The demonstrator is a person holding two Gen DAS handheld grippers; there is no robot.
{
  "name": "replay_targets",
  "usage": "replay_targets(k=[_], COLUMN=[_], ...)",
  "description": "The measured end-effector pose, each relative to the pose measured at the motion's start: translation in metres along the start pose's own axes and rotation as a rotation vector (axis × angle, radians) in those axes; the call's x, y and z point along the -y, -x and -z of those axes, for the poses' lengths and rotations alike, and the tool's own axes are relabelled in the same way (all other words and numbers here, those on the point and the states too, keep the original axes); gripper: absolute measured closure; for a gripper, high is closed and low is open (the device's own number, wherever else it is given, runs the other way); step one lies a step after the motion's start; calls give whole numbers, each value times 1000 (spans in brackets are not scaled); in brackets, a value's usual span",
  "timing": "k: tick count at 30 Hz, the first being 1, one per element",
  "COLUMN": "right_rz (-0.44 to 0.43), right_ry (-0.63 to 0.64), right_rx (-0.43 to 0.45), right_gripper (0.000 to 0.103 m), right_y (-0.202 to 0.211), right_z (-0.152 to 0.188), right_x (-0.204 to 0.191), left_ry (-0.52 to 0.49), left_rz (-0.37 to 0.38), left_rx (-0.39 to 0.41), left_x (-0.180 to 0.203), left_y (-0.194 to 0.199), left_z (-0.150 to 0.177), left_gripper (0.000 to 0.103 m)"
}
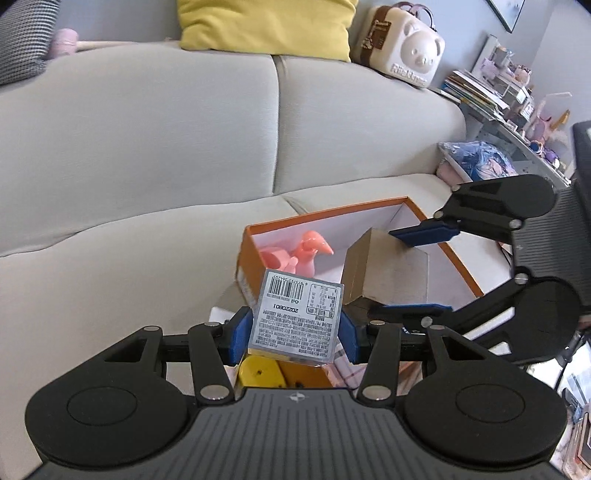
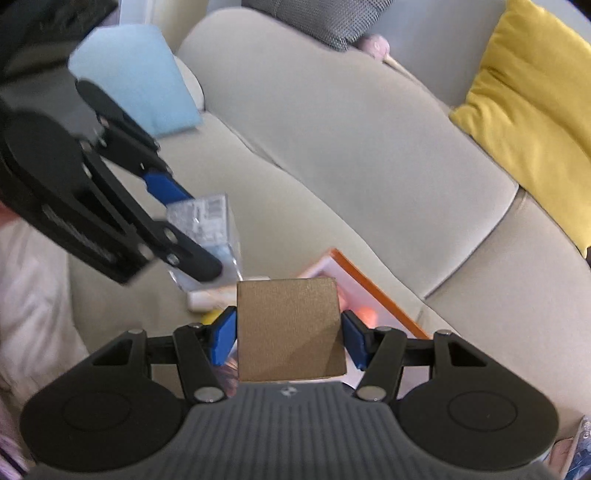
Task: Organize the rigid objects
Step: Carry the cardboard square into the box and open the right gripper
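Note:
My left gripper (image 1: 293, 334) is shut on a clear plastic box (image 1: 295, 319) with a barcode label, held above the sofa seat in front of an open orange box (image 1: 461, 267) with a white inside. A pink flamingo toy (image 1: 308, 253) lies in the orange box. My right gripper (image 2: 288, 338) is shut on a brown cardboard box (image 2: 290, 328) and holds it over the orange box (image 2: 380, 291). In the left wrist view the right gripper (image 1: 417, 271) and brown box (image 1: 388, 273) show above the orange box. In the right wrist view the left gripper (image 2: 188, 229) holds the clear box (image 2: 207, 225).
A beige sofa (image 1: 147, 147) carries a yellow cushion (image 1: 266, 26) and a cream bear-face case (image 1: 402, 44). A yellow object (image 1: 258, 373) and other small items lie under my left gripper. A cluttered shelf (image 1: 509, 103) stands at the right. A light blue cushion (image 2: 136, 77) lies at the sofa's left.

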State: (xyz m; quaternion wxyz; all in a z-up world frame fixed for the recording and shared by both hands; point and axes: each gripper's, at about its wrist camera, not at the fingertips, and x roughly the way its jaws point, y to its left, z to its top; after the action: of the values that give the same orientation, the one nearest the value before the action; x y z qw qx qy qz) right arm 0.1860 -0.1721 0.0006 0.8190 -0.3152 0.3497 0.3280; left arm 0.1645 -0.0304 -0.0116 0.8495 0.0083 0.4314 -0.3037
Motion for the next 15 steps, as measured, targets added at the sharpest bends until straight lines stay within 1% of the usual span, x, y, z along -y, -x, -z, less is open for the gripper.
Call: replay_targets(k=[3,5,9,12,15], right_rz=[-5,-16,-74,-109,-144], right_ry=[35,62,140,241,369], right_rx=[-29,-53,-69,-59,-42], right_gripper=[42,42,42,42,42], right_y=[-23,-38,-71,-92,-109], right_z=[7,13,20,23,27], right_x=[15,22,24,16,4], left_ry=[2,8,30,63,87], left_rz=[-19,-19,-33,-44,-47], left_rx=[-17,-23,-45,-71,-95], left_x=[-7,-12,-25,-37,-46], left_y=[-13,-15,-29,-39,-49], left_z=[-10,-12,-19,-17,-14], left_gripper=[47,47,47,47,47])
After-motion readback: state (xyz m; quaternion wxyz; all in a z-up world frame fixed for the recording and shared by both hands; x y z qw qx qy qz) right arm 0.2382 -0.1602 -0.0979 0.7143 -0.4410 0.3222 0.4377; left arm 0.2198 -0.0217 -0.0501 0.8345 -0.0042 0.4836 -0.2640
